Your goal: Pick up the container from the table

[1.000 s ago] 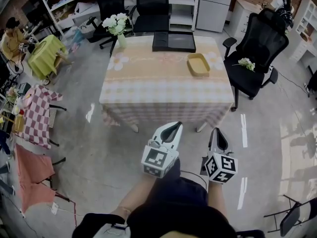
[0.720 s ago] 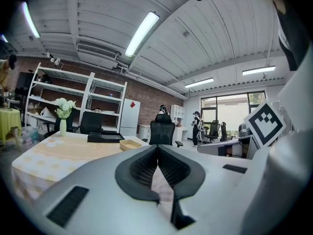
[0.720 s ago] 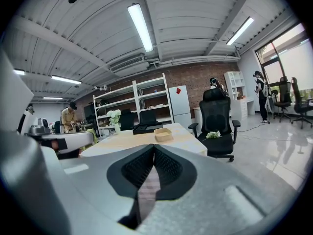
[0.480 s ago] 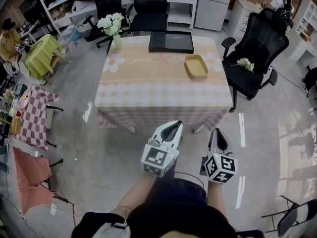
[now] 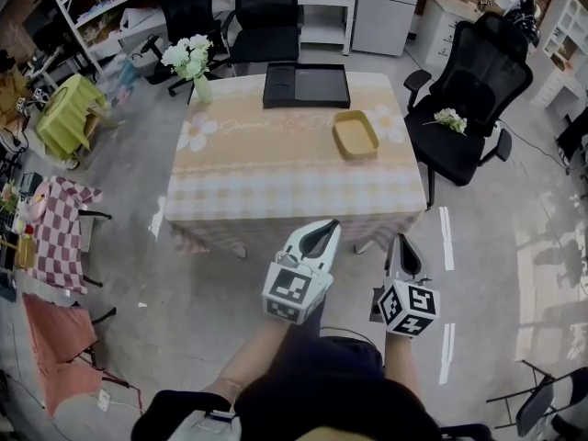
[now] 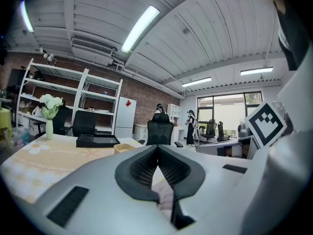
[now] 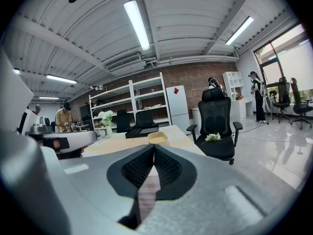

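Note:
The container [image 5: 355, 134] is a shallow tan tub standing on the right half of the checked-cloth table [image 5: 276, 186]. It also shows small and far off as the tub [image 6: 123, 148] in the left gripper view and as the tub [image 7: 157, 138] in the right gripper view. My left gripper [image 5: 320, 230] and right gripper [image 5: 402, 243] hang side by side over the floor, just short of the table's near edge. Both point at the table. The left gripper [image 6: 157, 147] and right gripper [image 7: 153, 147] each have their jaws closed together with nothing between them.
A black tray [image 5: 306, 85] lies at the table's far edge and a vase of white flowers [image 5: 188, 60] stands on its far left corner. A black office chair [image 5: 464, 85] with a flower sprig on the seat stands right of the table. Small cloth-covered tables [image 5: 64, 228] stand left.
Both grippers have come closer to the table, whose near edge now lies just ahead of the jaws. The jaws stay closed throughout.

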`<move>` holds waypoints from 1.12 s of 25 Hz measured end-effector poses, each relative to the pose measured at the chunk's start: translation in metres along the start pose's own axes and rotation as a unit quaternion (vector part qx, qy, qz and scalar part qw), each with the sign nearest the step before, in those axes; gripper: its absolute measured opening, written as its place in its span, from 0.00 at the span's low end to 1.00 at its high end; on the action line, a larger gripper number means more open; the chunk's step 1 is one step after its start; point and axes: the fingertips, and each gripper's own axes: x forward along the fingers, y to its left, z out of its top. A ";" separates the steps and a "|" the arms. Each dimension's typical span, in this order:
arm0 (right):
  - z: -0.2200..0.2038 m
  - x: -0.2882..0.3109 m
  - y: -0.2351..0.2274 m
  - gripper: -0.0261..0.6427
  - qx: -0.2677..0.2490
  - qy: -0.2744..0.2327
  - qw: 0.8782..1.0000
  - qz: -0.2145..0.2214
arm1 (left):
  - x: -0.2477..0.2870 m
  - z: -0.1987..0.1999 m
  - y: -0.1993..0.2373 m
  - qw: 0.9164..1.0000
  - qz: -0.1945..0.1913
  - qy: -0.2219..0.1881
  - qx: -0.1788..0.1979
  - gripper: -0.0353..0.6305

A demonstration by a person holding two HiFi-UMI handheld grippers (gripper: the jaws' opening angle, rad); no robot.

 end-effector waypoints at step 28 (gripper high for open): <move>0.054 0.153 -0.041 0.05 0.011 0.021 1.000 -0.018 | 0.147 0.038 0.086 1.000 -0.016 0.022 -0.003 0.07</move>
